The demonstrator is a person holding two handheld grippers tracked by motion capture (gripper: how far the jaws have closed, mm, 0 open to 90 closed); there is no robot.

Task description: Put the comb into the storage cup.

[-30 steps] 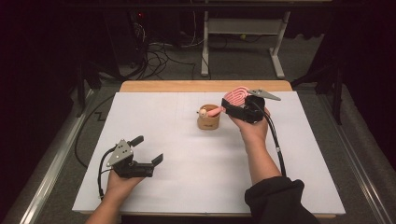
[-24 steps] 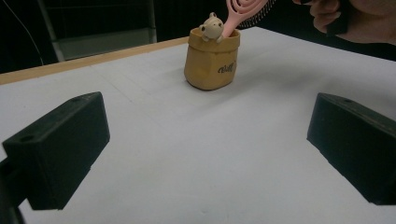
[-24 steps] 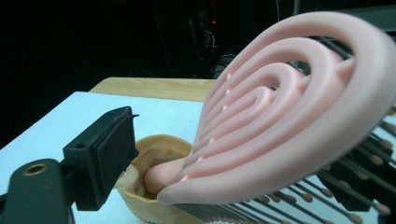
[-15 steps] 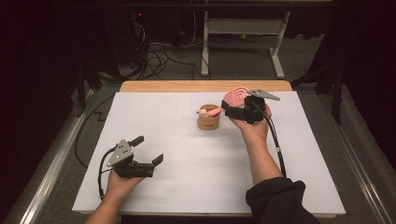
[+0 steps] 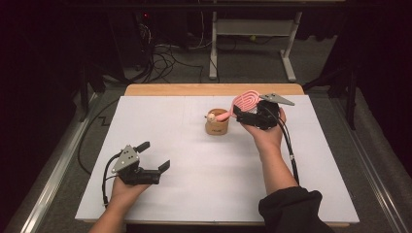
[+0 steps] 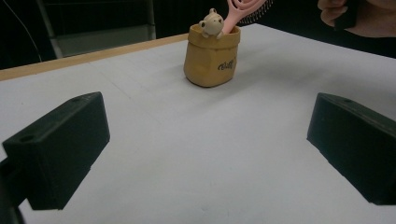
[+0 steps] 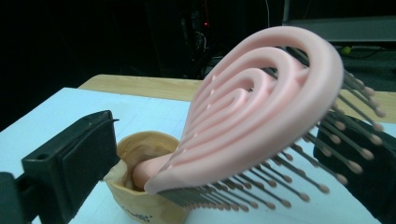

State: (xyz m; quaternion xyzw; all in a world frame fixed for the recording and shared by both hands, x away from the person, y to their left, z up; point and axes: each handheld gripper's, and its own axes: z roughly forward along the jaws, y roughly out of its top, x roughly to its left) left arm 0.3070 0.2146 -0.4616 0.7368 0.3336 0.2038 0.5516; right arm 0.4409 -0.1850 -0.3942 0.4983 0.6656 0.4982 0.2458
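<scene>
A pink plastic hairbrush with a looped open head and dark bristles (image 5: 241,103) stands handle-down in a small tan pouch-shaped holder with a little bear figure on its rim (image 5: 216,122), a little above the centre of the high view on the white worktop (image 5: 194,184). The brush leans toward the upper right of that frame, its head rising over the right gripper (image 5: 243,115). That gripper's jaws have just been opening and now stand wide; in the right gripper view the brush head (image 7: 261,116) sits between them, free of the left jaw, while contact at the right jaw cannot be told. The left gripper (image 5: 155,156) rests at the lower left of the high view, well apart from the holder (image 6: 212,56), jaws spread wide with nothing between them.
</scene>
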